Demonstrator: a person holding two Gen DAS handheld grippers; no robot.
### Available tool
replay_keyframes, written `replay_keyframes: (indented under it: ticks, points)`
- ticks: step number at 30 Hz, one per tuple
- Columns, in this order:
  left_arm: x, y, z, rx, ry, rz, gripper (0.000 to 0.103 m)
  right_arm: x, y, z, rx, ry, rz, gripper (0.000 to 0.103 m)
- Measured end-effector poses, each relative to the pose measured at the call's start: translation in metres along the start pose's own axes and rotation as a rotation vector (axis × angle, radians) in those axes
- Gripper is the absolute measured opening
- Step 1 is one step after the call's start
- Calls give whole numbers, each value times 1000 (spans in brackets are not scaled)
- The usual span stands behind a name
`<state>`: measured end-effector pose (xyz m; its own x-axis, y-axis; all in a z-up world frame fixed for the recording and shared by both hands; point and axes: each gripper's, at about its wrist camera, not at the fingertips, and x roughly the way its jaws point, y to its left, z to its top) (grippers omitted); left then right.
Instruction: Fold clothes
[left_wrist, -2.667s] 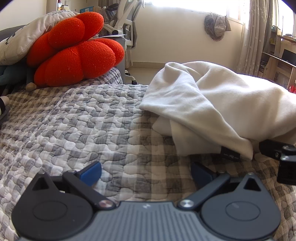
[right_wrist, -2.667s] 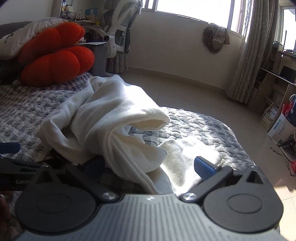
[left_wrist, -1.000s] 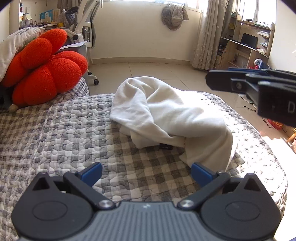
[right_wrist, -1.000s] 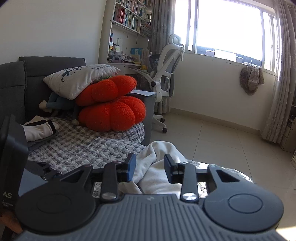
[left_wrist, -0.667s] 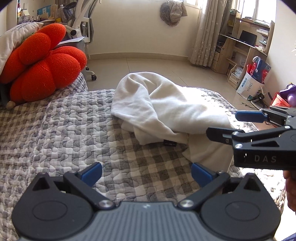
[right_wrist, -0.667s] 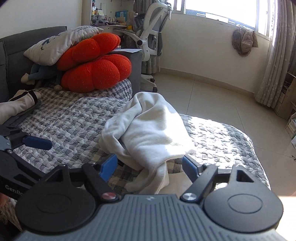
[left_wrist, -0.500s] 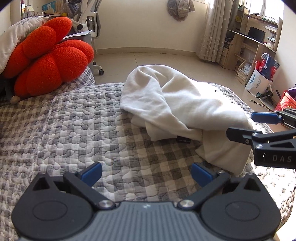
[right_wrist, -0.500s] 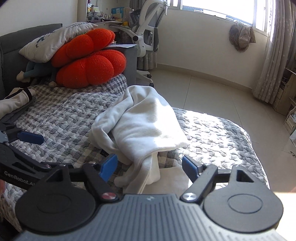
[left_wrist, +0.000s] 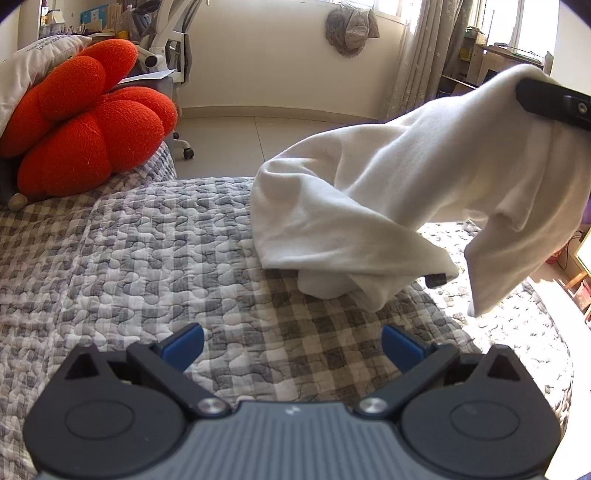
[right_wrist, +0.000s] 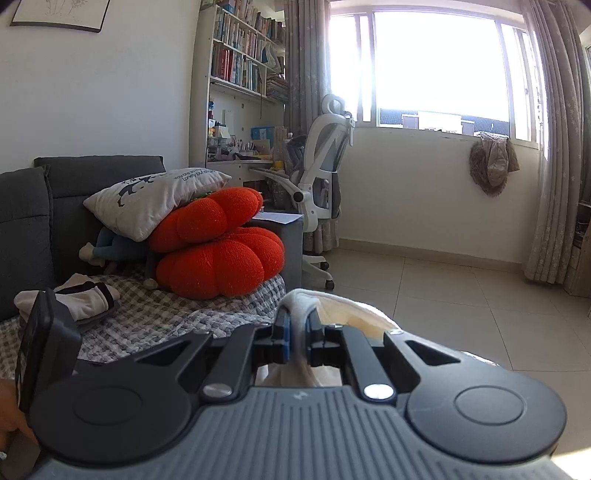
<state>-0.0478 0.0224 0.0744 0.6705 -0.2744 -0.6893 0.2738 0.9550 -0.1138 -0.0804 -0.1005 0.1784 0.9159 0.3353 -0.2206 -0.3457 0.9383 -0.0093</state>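
Right gripper (right_wrist: 298, 336) pinching white garment (left_wrist: 369, 206), "DAS" unseen

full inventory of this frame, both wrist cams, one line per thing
white garment: 1, white, one end lifted, rest on quilt
checked quilt: 1, grey-white, covers the bed
pumpkin cushions: 2, orange-red, stacked at the sofa back
printed pillow: 1, white, on top of cushions
folded clothes: small pile, white-black, quilt's left
office chair: 1, white, by desk
left gripper: jaws open, empty, over quilt
right gripper: jaws shut on garment
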Motion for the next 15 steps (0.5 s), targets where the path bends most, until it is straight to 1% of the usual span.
replay_keyframes:
  ticks: [2,3,5,6,8,10,11,13,14,15]
  points:
    - [0,-2,0,2,2,-5,103,-19,-1,10,-2,-70,15,8]
    - [0,-2,1,3,4,-8,103,-23,-4,14,3,-90,14,8]
    - [1,-5,0,16,7,-9,102,-25,-12,17,14,-110,4,8]
    - [1,-7,0,23,6,-5,102,-23,-18,17,22,-100,-14,8]
    - [2,-10,-2,40,2,6,102,-11,-31,10,35,-43,-71,8]
    - [2,-11,-2,45,2,24,102,5,-42,-2,34,47,-145,10]
    - [1,-11,-3,40,-5,40,102,13,-48,-9,33,92,-182,15]
    - [-1,-12,-3,47,-20,56,102,29,-59,-21,32,182,-255,16]
    - [-2,-13,-2,52,-25,56,102,35,-61,-26,25,210,-273,17]
    - [-2,-14,-2,55,-29,56,102,37,-61,-29,21,220,-273,19]
